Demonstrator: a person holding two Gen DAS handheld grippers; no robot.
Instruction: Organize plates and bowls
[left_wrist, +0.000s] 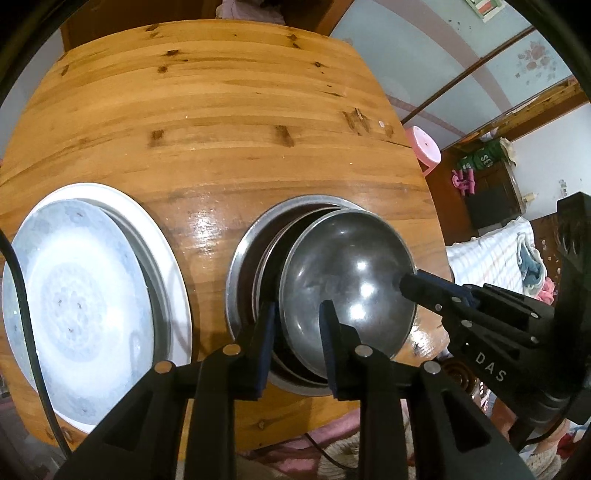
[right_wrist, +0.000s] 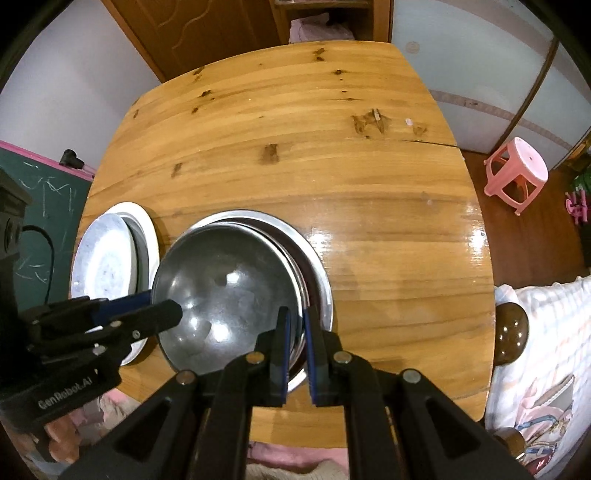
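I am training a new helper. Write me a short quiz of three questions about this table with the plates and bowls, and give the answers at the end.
1. True or false: the white plates lie on the floor, not on the table.
2. What is the right gripper shut on? A) a spoon B) the rim of the top steel bowl C) a white plate
3. What colour is the stool beside the table?

Key: 1. False, they are stacked on the table. 2. B. 3. Pink.
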